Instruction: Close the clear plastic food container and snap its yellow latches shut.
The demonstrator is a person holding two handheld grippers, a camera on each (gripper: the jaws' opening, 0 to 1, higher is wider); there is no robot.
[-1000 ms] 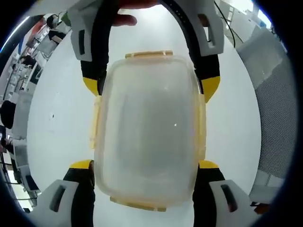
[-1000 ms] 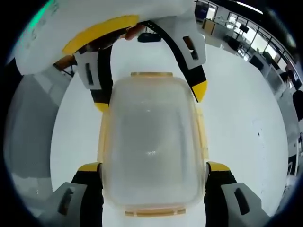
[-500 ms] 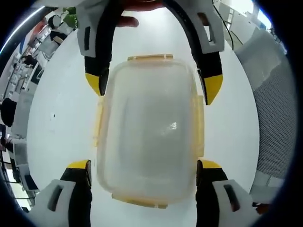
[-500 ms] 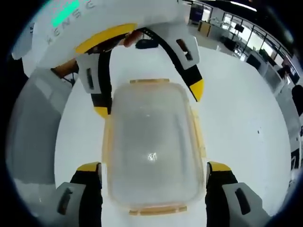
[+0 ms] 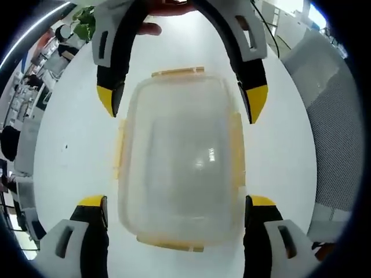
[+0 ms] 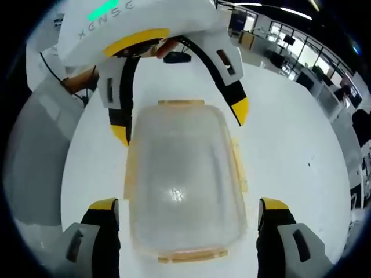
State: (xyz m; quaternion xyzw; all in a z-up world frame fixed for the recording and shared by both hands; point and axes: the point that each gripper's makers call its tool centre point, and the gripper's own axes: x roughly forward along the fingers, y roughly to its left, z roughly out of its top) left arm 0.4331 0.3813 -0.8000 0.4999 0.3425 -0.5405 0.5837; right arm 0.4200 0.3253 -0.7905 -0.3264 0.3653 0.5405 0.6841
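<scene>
The clear plastic container (image 5: 179,162) sits lid-on on the white table (image 5: 69,127), with yellow latches (image 5: 236,145) along its edges. My left gripper (image 5: 177,202) is open and straddles the container's near end, jaws a little clear of both sides. The right gripper (image 5: 181,101) comes in from the far end, also open and clear of the sides. In the right gripper view the same container (image 6: 179,179) lies between my right gripper (image 6: 188,204) and the left gripper (image 6: 179,121) opposite. Whether the latches (image 6: 237,168) are snapped is unclear.
A person's hand (image 5: 156,26) holds the opposite gripper at the top of the left gripper view. A grey mesh chair (image 5: 333,116) stands beyond the table's edge. Office desks (image 6: 301,52) lie far behind. Bare white tabletop (image 6: 301,150) surrounds the container.
Both grippers' jaws, which lay against the container's long sides a second ago, have spread outward and now stand apart from it. The container has stayed in place.
</scene>
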